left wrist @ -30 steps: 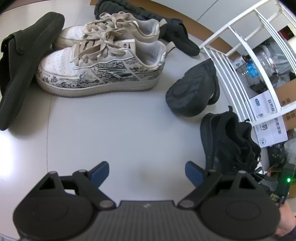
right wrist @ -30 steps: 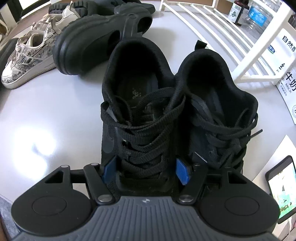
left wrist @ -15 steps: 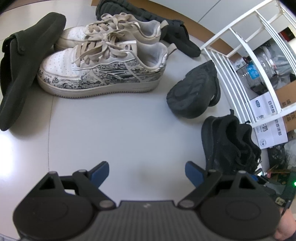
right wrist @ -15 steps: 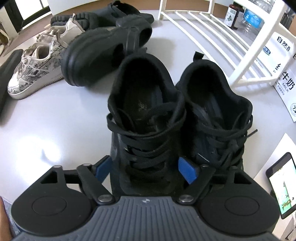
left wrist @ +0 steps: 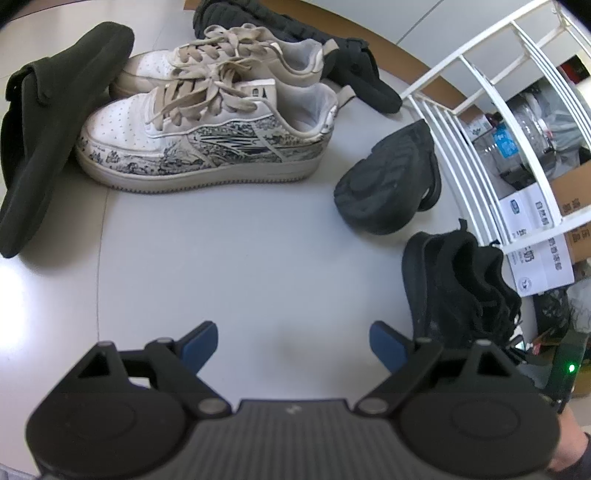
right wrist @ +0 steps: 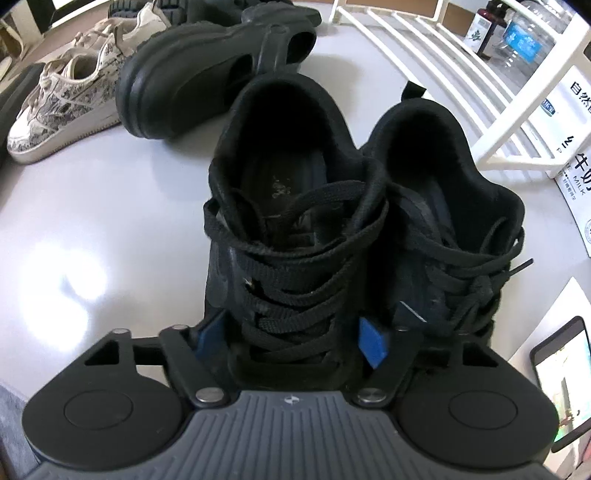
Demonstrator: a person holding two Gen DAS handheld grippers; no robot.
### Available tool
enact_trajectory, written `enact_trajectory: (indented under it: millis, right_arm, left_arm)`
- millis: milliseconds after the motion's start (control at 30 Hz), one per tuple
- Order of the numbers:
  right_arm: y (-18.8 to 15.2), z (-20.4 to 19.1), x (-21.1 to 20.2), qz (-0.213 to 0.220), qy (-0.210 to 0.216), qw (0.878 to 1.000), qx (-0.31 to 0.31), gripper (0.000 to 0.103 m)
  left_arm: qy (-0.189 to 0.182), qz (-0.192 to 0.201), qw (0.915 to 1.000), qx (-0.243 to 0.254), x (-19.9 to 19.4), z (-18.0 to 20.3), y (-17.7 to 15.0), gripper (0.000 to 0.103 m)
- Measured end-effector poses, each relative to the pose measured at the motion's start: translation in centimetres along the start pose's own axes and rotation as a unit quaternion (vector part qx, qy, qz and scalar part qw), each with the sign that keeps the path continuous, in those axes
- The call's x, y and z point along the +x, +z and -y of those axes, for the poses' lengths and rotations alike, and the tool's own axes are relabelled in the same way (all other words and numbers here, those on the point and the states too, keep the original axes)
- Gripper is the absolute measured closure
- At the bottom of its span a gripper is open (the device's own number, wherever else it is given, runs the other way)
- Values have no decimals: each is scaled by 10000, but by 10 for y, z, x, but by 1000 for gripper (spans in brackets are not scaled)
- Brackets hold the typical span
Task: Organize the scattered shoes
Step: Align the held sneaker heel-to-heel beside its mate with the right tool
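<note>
the right gripper (right wrist: 291,341) was closing its jaws around the toe of the left black sneaker (right wrist: 291,236), its mate (right wrist: 443,229) touching on the right. the left gripper (left wrist: 291,345) hung wide apart over bare table (left wrist: 240,258). far right, the white rack (right wrist: 424,51) held no shoes; bottles (right wrist: 524,33) stood beyond it.

The floor (left wrist: 258,258) looked smooth and glossy; the black sneakers (right wrist: 295,240) were matt cloth, the clog (right wrist: 192,74) smooth rubbery plastic, the rack (left wrist: 461,122) painted metal.
</note>
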State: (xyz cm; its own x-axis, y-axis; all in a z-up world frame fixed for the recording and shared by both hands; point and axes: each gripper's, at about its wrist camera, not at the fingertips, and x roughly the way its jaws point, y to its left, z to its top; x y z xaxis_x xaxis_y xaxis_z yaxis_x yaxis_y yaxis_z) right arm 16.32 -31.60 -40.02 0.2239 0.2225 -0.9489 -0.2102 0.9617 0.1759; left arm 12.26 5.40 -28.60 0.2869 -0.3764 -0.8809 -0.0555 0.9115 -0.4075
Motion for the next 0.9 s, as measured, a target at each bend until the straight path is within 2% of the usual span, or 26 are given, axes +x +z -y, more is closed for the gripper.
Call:
enact_trajectory:
  millis: [333,900]
  right_arm:
    - [-3,-2,0,57,-59,9997,-225,29]
    - [2,8,3,183,-178,9996,-103,28]
  left_arm:
    - [14,-39,10000,19,3,0,-2,12]
    - [2,-13,9999,106,4,6,1,12]
